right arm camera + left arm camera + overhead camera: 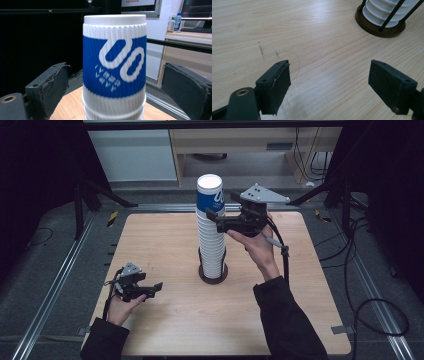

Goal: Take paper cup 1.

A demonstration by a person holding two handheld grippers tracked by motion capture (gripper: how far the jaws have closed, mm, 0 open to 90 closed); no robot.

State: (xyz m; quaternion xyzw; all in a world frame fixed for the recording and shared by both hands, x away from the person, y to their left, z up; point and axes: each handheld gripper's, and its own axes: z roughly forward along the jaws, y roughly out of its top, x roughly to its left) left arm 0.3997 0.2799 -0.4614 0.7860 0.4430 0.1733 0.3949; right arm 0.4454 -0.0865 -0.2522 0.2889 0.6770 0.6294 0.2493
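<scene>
Cup (114, 60) atop the stack (211, 240) stands between the right gripper's (218, 209) wide-open jaws, untouched. Judged light, thin-walled, crushable; the ribbed blue band offers grip. Left gripper (329, 85) open, holding nothing.

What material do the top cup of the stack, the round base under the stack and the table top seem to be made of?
Top cup: probably paper, matte, with a ribbed white wall and a printed blue band.
Round base: dark brown with a slight sheen, perhaps wood or plastic; thin black rods, likely metal, rise from it.
Table top: pale wood or wood-look laminate, smooth, with straight grain lines and a few scuff marks.
</scene>
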